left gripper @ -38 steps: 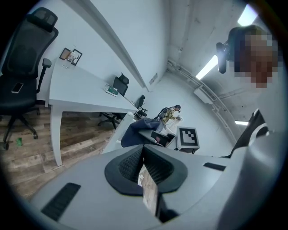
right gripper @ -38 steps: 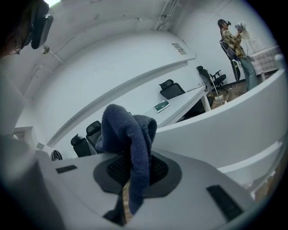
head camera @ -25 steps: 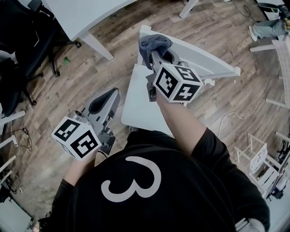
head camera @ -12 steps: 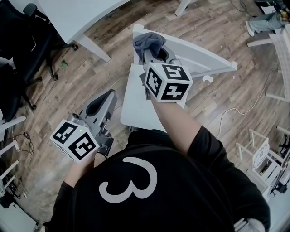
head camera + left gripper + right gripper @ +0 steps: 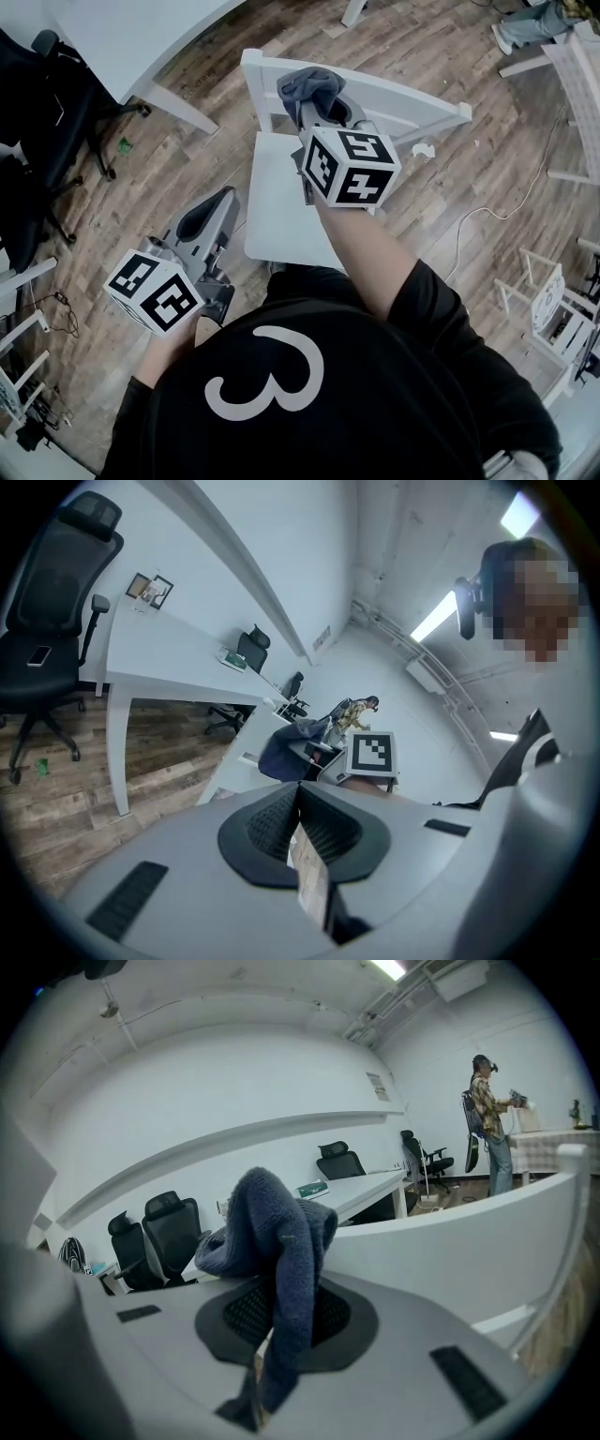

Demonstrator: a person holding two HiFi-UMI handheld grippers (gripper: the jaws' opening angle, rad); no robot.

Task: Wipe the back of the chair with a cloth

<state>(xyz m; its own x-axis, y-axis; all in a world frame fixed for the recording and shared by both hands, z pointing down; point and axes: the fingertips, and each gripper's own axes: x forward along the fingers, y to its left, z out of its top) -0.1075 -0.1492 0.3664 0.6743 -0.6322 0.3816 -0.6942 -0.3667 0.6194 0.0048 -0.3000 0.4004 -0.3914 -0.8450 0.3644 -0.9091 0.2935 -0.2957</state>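
A white wooden chair [image 5: 281,202] stands in front of me, its backrest [image 5: 394,98] on the far side of the seat. My right gripper [image 5: 316,101] is shut on a blue-grey cloth [image 5: 309,84], which rests against the top rail of the backrest near its left end. In the right gripper view the cloth [image 5: 277,1241] hangs out from between the jaws, with the white backrest [image 5: 469,1251] right beside it. My left gripper [image 5: 217,208] hangs shut and empty over the wooden floor, left of the seat. In the left gripper view, the cloth [image 5: 286,747] shows ahead.
A white desk [image 5: 141,33] stands at the upper left, with black office chairs [image 5: 42,103] beside it. A cable [image 5: 497,225] trails over the floor at the right, near white frames [image 5: 553,328]. A person [image 5: 489,1119] stands far off across the room.
My right gripper and the cloth have stayed at the left end of the top rail while the view swung, so the chair now sits squarer in front. The left gripper has barely moved.
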